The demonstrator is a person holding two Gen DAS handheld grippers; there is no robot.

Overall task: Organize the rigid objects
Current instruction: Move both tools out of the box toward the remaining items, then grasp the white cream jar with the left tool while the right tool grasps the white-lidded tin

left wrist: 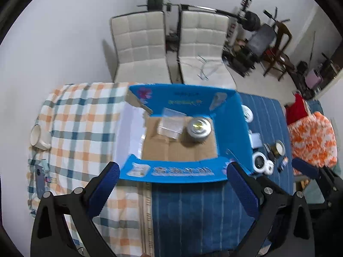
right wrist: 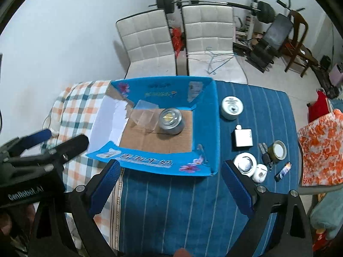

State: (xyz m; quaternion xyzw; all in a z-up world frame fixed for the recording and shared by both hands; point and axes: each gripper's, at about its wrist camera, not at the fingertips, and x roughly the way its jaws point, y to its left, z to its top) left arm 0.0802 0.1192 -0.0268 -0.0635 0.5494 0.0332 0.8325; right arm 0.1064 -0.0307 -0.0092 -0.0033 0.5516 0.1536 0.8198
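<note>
You're in a home, a lived-in spare room doubling as a gym. Evidence: two white quilted chairs [right wrist: 150,40] against a plain wall, wire hangers [right wrist: 212,61] left on one seat, a barbell on a rack [right wrist: 214,3] behind them, a weight bench [right wrist: 272,36] and a wooden chair [right wrist: 298,40] in the corner. The table [right wrist: 182,203] is covered with household cloths: blue striped plus an orange-and-teal plaid blanket [left wrist: 85,115]. An orange floral fabric [right wrist: 319,145] is draped at the right edge.
</note>
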